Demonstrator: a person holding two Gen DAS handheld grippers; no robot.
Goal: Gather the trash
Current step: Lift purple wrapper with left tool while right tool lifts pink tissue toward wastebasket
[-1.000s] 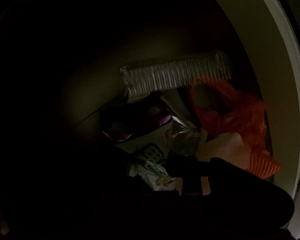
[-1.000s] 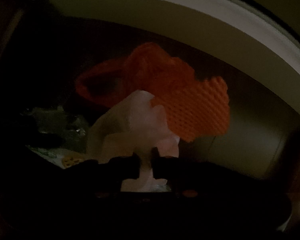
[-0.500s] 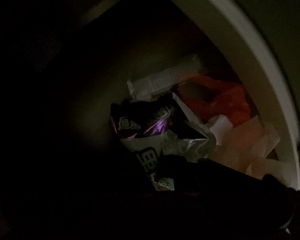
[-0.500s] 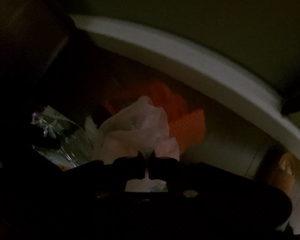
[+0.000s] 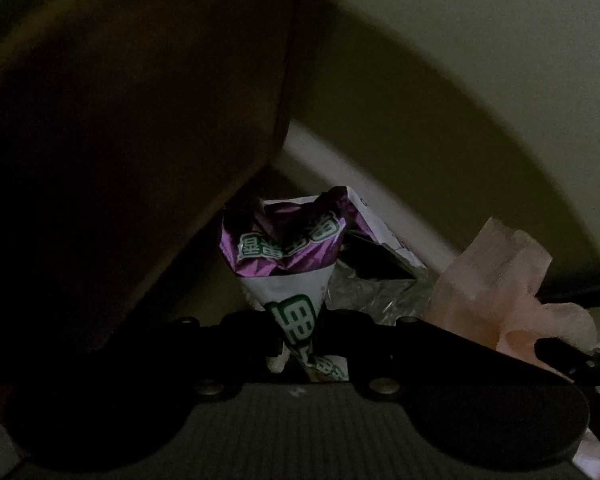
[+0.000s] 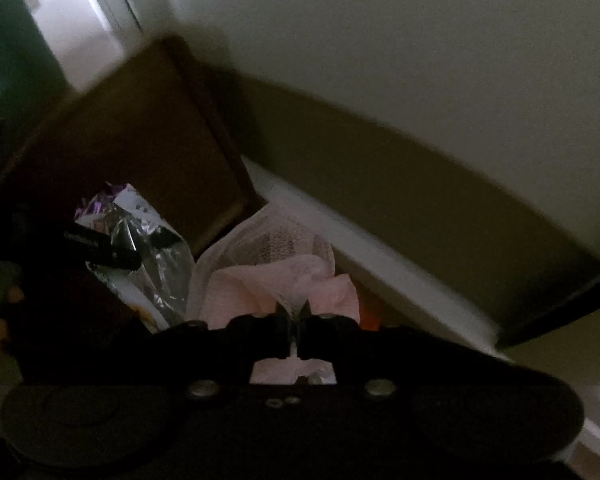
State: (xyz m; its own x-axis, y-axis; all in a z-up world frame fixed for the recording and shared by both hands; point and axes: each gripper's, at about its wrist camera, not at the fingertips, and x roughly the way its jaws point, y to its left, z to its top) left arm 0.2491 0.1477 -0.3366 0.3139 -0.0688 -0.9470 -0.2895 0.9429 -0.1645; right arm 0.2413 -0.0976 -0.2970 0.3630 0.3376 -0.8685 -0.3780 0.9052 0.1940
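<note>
Left gripper: fingers clamped on purple-and-white snack wrapper. Right gripper: fingers pinched tight on pale pink tissue.

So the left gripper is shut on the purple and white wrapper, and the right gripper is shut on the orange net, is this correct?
Not quite. The left gripper is indeed shut on the purple and white wrapper, but the right gripper is shut on the pale pink tissue, not on an orange net. The right wrist view shows it.
</note>
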